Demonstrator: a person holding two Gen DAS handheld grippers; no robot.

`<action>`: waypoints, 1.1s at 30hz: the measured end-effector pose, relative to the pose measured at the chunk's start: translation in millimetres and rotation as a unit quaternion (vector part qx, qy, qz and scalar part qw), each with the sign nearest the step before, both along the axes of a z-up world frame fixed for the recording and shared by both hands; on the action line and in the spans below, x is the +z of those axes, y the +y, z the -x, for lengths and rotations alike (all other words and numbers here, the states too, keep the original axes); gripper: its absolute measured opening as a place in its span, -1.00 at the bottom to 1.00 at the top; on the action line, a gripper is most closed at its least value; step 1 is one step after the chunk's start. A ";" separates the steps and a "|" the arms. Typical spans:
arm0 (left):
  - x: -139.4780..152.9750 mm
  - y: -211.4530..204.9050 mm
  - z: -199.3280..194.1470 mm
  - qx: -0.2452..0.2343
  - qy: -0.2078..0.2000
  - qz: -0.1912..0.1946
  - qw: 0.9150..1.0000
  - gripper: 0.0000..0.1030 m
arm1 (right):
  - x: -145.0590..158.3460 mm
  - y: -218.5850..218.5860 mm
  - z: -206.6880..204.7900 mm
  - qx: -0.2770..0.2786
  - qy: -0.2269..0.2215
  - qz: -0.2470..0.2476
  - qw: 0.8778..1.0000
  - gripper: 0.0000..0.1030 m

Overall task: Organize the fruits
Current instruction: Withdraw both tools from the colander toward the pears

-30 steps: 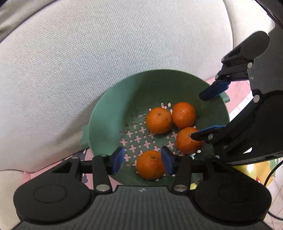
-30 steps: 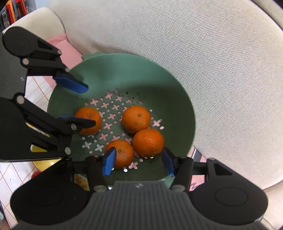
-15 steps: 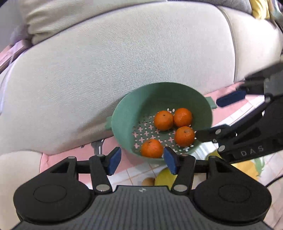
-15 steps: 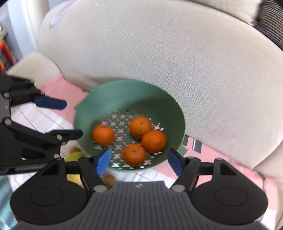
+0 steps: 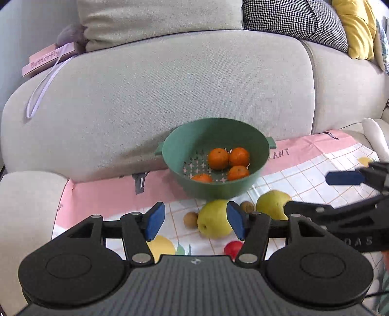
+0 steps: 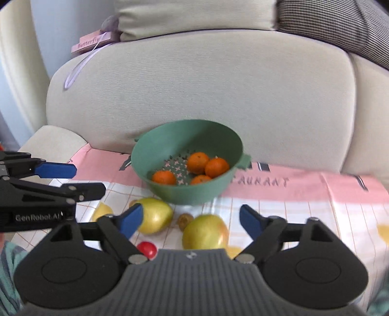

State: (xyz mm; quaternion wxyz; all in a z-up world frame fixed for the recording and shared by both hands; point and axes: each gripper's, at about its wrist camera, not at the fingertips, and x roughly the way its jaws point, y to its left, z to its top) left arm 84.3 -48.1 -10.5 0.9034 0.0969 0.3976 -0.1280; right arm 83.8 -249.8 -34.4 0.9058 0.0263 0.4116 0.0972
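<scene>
A green colander (image 5: 216, 187) (image 6: 187, 192) stands on the checked cloth against the sofa back, with several oranges (image 5: 218, 158) (image 6: 197, 162) inside. In front of it lie two yellow-green pears (image 5: 214, 222) (image 5: 273, 204), two small brown fruits (image 5: 190, 219) and a small red fruit (image 5: 232, 249). My left gripper (image 5: 195, 222) hovers back from the colander above the near pear. Its jaws are opening and grip nothing. My right gripper (image 6: 190, 220) hangs over the other pear (image 6: 205, 233), jaws also opening and empty. Each gripper shows at the edge of the other's view.
A pink and white cloth (image 5: 316, 165) covers the seat. The grey sofa back (image 5: 170, 85) rises right behind the colander. On top of it lie a pink book (image 5: 46, 60) with a ribbon, a checked cushion (image 5: 291, 19) and a yellow cushion (image 5: 357, 26).
Both grippers have drawn back and up from inside the colander, and their jaws have widened. The oranges stayed in the colander. The loose fruit on the cloth has come into view.
</scene>
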 end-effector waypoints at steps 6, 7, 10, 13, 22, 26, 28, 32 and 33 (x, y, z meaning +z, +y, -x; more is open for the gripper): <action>-0.9 0.0 26.9 0.009 0.009 0.013 1.000 0.33 | -11.7 -6.6 36.1 -0.036 0.015 -0.022 0.999 0.63; -1.3 -0.3 30.6 0.010 0.008 0.014 1.000 0.34 | -13.9 -7.8 40.5 -0.044 0.018 -0.025 0.999 0.62; -4.6 0.0 41.6 0.016 0.009 0.019 1.000 0.33 | -18.7 -9.2 52.5 -0.054 0.020 -0.029 0.998 0.62; -11.3 1.7 49.1 0.020 0.012 0.029 0.999 0.33 | -22.8 -9.7 58.1 -0.053 0.018 -0.023 0.998 0.62; -36.8 4.3 57.6 0.005 0.056 0.067 0.996 0.17 | -46.8 -7.9 74.7 -0.002 -0.005 0.052 0.999 0.29; -45.7 0.8 54.3 0.009 0.060 0.068 0.996 0.12 | -55.8 -10.0 73.1 0.009 0.005 0.048 0.999 0.12; -48.7 -0.9 52.3 0.009 0.059 0.069 0.996 0.11 | -57.7 -10.3 70.4 0.010 0.002 0.047 0.999 0.11; -51.2 -5.0 47.9 0.010 0.047 0.066 0.997 0.11 | -62.0 -8.6 64.8 0.010 -0.006 0.053 0.999 0.08; -52.3 -5.5 46.3 0.010 0.046 0.066 0.997 0.11 | -63.8 -8.2 61.9 0.008 -0.005 0.053 0.999 0.08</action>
